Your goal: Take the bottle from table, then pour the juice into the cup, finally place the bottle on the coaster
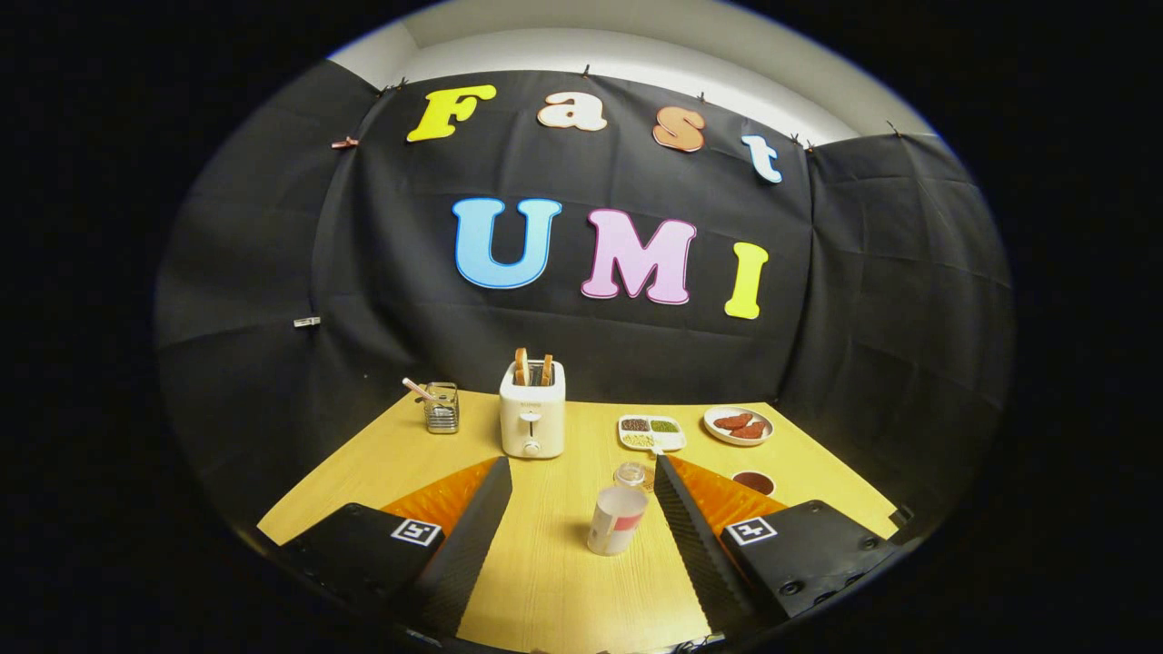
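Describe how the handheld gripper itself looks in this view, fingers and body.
The gripper has two long black fingers with finely ribbed inner faces, tapering toward their tips. Orange parts sit just outside each finger. Behind them are two black blocky housings, each bearing a small square black-and-white marker; round screw heads show on the right housing.

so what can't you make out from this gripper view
- Coaster: partly cut off by the right finger.
- Clear cup: the bottle stands in front of it; contents unreadable.
- Bottle: cap state too small to tell.
- Divided tray: its fillings too small to name.
- The open gripper holds nothing.
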`<state>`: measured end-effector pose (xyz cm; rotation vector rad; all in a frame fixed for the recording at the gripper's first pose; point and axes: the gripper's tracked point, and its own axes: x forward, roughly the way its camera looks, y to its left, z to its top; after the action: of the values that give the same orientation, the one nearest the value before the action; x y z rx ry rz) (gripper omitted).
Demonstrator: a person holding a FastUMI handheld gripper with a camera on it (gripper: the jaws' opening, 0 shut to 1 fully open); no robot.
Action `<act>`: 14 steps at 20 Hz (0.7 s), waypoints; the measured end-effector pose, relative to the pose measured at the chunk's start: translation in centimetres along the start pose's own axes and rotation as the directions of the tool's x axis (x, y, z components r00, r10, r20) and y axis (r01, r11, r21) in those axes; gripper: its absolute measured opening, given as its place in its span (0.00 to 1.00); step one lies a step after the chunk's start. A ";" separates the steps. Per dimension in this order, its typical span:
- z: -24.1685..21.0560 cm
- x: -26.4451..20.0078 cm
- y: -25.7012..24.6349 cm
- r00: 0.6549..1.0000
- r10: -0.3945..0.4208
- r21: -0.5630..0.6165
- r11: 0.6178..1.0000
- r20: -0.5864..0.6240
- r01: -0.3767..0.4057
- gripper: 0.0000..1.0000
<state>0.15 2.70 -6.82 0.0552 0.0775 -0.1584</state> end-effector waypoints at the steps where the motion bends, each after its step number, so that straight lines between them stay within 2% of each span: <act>1: -0.8 0.3 0.3 1.000 -0.002 0.001 1.000 -0.010 0.002 0.97; 10: -4.4 2.8 -1.2 0.992 -0.123 0.022 0.992 -0.034 0.123 0.97; 14: -7.0 4.2 -1.9 0.988 -0.142 0.018 0.990 -0.061 0.143 0.97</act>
<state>3.44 0.63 -14.22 0.0768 0.1398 -0.3008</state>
